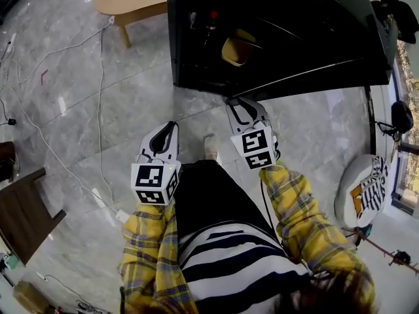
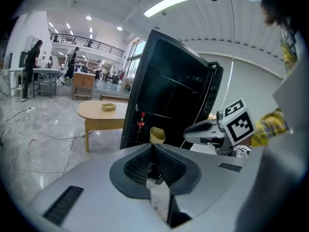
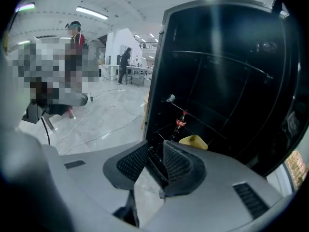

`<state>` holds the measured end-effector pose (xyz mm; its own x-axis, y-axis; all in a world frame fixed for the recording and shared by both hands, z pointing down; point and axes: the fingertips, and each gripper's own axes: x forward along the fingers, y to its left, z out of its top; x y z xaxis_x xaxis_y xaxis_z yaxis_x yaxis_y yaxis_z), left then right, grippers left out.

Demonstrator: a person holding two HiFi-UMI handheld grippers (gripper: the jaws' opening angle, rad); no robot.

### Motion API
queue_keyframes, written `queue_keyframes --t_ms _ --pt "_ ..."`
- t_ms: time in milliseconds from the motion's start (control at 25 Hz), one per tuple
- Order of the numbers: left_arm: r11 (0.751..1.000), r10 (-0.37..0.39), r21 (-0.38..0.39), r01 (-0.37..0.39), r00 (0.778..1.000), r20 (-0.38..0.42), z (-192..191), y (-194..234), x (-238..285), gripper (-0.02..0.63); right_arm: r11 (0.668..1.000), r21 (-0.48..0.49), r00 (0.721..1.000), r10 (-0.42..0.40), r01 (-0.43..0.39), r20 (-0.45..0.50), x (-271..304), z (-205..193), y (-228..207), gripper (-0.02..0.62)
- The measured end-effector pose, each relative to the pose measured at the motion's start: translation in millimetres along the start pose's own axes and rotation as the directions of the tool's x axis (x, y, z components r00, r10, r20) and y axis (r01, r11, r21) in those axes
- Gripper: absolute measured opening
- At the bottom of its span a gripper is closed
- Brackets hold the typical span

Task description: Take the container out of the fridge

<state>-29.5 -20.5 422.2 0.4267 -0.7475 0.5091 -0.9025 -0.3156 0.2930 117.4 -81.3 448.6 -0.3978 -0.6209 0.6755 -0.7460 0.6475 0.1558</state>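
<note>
The left claw (image 2: pixel 153 149) is clenched, its ribbed pads meeting at the tips with nothing between them. The right claw (image 3: pixel 155 153) is released by a narrow gap and empty. Both are held out side by side in yellow plaid sleeves (image 1: pixel 298 214), the right one a little further forward, and both point at the fridge (image 1: pixel 275 31).

The fridge stands open just ahead of the right claw and ahead and to the right of the left one, black inside and out. The container (image 3: pixel 193 141) sits on a low shelf straight beyond the right claw's tips. It is yellow and squat, upright with its mouth facing up, and shows no clear long axis. Nothing lies between it and the claws. A red-capped bottle (image 3: pixel 180 122) stands upright on a shelf just left of the container and a little deeper in.

Under the claws is a grey marble-tiled floor (image 1: pixel 131 97), with white cables (image 1: pixel 98 110) trailing across it to the left. Further left of the fridge stands a low wooden table (image 2: pixel 104 115) with a small dish (image 2: pixel 108 107) on it. Beyond that is a big, bright hall where people (image 2: pixel 30 66) stand at benches far off.
</note>
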Motion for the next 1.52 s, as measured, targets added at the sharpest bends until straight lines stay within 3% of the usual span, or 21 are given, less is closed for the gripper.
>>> queue_keyframes --t_ms 440,800,1520 --pt "0.992 0.103 -0.075 -0.105 0.994 -0.034 -36 20 42 0.034 0.983 -0.185 0.996 -0.008 -0.009 -0.092 95 -32 -48 0.097" --pt "0.984 0.144 -0.097 -0.147 0.989 -0.044 -58 30 68 0.034 0.967 -0.255 0.986 -0.020 -0.023 -0.165 156 -50 -82 0.103" --pt "0.980 0.147 -0.131 -0.148 0.989 -0.021 -74 57 123 0.034 0.923 -0.378 0.967 -0.029 -0.071 -0.253 222 -74 -104 0.120"
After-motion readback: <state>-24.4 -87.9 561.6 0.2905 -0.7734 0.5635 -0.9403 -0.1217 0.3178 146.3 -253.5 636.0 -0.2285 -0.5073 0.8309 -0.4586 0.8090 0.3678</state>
